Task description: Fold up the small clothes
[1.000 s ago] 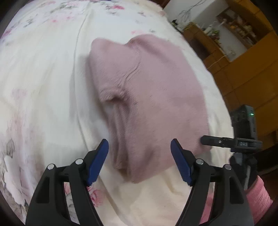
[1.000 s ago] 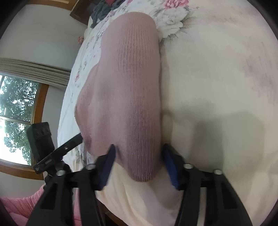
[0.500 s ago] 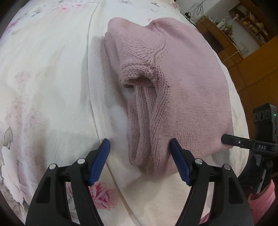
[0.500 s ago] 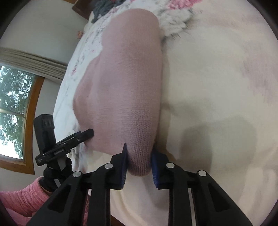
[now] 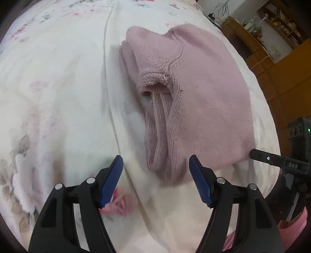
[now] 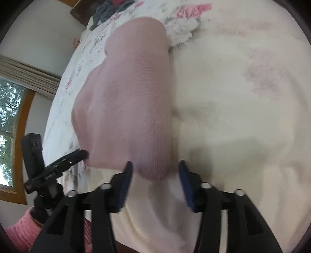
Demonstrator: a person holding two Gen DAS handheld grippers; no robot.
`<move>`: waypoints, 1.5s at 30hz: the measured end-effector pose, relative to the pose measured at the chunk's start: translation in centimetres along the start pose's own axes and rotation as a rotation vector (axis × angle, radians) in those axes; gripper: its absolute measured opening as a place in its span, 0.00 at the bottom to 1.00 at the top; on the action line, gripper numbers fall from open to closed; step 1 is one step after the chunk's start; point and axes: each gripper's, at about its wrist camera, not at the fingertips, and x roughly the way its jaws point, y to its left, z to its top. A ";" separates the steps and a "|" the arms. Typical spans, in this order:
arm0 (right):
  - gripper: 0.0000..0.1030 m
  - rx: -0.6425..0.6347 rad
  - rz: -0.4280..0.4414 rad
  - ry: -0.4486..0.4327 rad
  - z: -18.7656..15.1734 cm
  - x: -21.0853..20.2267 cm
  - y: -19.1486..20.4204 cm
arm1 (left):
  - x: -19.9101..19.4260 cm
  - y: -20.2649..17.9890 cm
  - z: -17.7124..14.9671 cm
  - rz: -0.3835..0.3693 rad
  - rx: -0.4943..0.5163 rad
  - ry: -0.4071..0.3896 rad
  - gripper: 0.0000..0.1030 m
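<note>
- A pink knitted garment lies folded on a bed, on a cream bedspread printed with pink and grey flowers.
- Its long axis runs away from both cameras, from the near edge of the bed towards the far end; the near end is a rounded folded corner, the far end blunt.
- In the left wrist view a ribbed opening with a rolled hem faces left, with narrow ribbed layers tucked under the top fold.
- In the right wrist view the garment shows a smooth knit top and a straight right edge.
- The left gripper is spread wide and grasps nothing; its blue fingers hover by the garment's near end, whether touching cannot be told.
- The right gripper is also released, its fingers either side of the near corner, clear of the knit.
- Each view shows the other gripper at its edge, beside a pink knitted sleeve.
- A raised seam crosses the bedspread left of the garment.
- Wooden cabinets and shelves stand beyond the bed on one side; a wood-framed window with trees outside and a curtain on the other.
- Dark clothes lie at the far end of the bed.
</note>
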 end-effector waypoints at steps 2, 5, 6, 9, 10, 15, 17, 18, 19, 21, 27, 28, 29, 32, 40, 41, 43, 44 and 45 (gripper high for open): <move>0.73 0.001 -0.053 -0.035 -0.9 -1.3 0.5 | -1.1 -0.2 -0.7 0.016 0.007 -0.010 0.68; 0.77 -0.010 -0.150 -0.050 -2.0 -2.4 1.3 | -3.0 -1.0 -1.5 0.025 0.013 -0.023 0.72; 0.79 -0.022 -0.196 -0.053 -2.4 -2.7 1.6 | -3.5 -1.3 -2.0 0.023 0.014 -0.029 0.73; 0.82 -0.066 -0.277 -0.066 -3.6 -3.5 2.5 | -4.9 -2.0 -3.2 0.042 0.017 -0.045 0.78; 0.82 -0.081 -0.294 -0.066 -3.9 -3.7 2.9 | -5.3 -2.2 -3.5 0.042 0.016 -0.049 0.78; 0.86 -0.130 -0.346 -0.073 -5.9 -4.6 4.7 | -6.7 -3.0 -5.1 0.071 -0.002 -0.052 0.82; 0.89 -0.127 -0.350 -0.074 -6.5 -5.1 5.2 | -7.1 -3.4 -5.9 0.080 -0.004 -0.052 0.84; 0.89 -0.128 -0.353 -0.080 -6.9 -5.5 5.5 | -7.5 -3.7 -6.5 0.087 -0.001 -0.057 0.84; 0.90 -0.133 -0.360 -0.087 -7.2 -5.8 5.8 | -7.9 -3.9 -6.9 0.093 0.003 -0.062 0.84; 0.94 -0.148 -0.388 -0.091 -7.5 -6.3 6.6 | -8.7 -4.4 -7.5 0.117 0.014 -0.076 0.87; 0.96 -0.167 -0.442 -0.122 -7.7 -7.9 8.5 | -10.9 -5.1 -8.0 0.155 0.003 -0.102 0.88; 0.96 -0.168 -0.443 -0.126 -7.7 -8.1 8.7 | -11.3 -5.2 -8.0 0.158 -0.001 -0.106 0.88; 0.96 -0.168 -0.450 -0.128 -7.6 -8.4 9.0 | -11.7 -5.4 -8.0 0.162 -0.003 -0.111 0.88; 0.96 -0.174 -0.474 -0.130 -7.5 -9.0 9.8 | -12.9 -6.2 -8.0 0.193 0.013 -0.134 0.88; 0.96 -0.195 -0.473 -0.184 -7.6 -11.0 11.7 | -15.3 -7.9 -8.4 0.239 0.024 -0.178 0.88; 0.96 -0.197 -0.480 -0.193 -7.6 -11.3 11.8 | -15.5 -8.1 -8.5 0.239 0.027 -0.183 0.88; 0.96 -0.201 -0.486 -0.202 -7.7 -11.7 12.1 | -15.9 -8.5 -8.5 0.243 0.033 -0.188 0.88; 0.96 -0.202 -0.493 -0.206 -7.7 -11.9 12.2 | -16.0 -8.7 -8.6 0.246 0.035 -0.191 0.88; 0.96 -0.203 -0.503 -0.210 -7.7 -12.1 12.3 | -16.2 -8.9 -8.6 0.249 0.038 -0.195 0.88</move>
